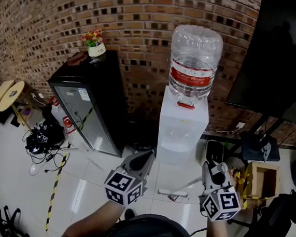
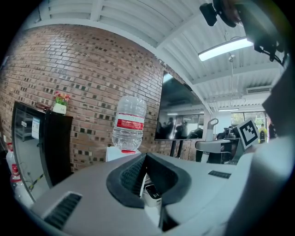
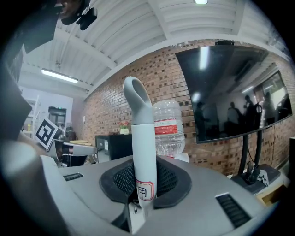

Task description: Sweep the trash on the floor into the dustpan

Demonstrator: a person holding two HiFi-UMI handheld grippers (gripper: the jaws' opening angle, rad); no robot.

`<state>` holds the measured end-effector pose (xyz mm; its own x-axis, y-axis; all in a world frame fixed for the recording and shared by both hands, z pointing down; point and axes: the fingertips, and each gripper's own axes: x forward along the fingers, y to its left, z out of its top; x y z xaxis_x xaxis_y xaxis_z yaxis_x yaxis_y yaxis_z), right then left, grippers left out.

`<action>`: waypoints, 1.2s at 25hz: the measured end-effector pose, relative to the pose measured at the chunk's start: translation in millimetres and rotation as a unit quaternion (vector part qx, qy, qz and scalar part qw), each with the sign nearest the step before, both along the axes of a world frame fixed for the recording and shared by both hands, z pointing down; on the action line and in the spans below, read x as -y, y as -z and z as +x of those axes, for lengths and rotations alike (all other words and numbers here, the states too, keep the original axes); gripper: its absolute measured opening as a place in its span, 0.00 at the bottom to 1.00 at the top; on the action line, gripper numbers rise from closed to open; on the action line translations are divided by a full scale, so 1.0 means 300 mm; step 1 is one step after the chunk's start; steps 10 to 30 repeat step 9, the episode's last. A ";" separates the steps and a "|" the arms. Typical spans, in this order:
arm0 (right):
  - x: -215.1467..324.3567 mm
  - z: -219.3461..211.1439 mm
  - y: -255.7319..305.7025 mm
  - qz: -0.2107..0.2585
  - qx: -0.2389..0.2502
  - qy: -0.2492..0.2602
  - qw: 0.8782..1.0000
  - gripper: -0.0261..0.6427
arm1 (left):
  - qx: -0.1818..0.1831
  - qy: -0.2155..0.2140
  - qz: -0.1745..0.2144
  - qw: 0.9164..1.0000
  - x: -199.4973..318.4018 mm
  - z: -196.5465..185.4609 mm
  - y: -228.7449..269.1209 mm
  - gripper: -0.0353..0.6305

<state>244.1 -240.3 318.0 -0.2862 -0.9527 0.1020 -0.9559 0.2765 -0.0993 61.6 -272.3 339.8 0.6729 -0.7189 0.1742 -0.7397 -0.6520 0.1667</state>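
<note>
Rising upright between the jaws of the right gripper, a pale grey handle is pinched by the dark ribbed pads just where its small label sits, with the hooked top end standing well above the clamp. From the head view a thin shaft is seen running down from that gripper to a small flat white head lying on the tiled floor, just in front of the water dispenser.

The tool is judged light and stiff, a hollow plastic tube. Its smooth round surface is likely to twist or slide in the pads, so a firm, square hold on the straight shaft below the hook is called for.

The trash is too small to be made out with certainty, and no dustpan can be picked out.

The left gripper is held beside the right one, its jaws apparently pressed together with nothing between them. A black cabinet stands to the left against the brick wall.
</note>
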 end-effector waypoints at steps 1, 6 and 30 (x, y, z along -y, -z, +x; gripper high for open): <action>0.000 0.007 0.004 0.000 0.004 -0.002 1.000 0.15 | 0.000 0.001 0.000 1.000 0.002 0.002 0.001 0.06; -0.008 0.018 0.018 0.002 0.011 -0.005 1.000 0.15 | 0.001 -0.002 -0.001 1.000 -0.004 0.009 -0.001 0.06; -0.017 0.016 0.023 0.005 0.015 -0.007 1.000 0.15 | 0.001 0.000 -0.004 1.000 -0.011 0.005 -0.013 0.06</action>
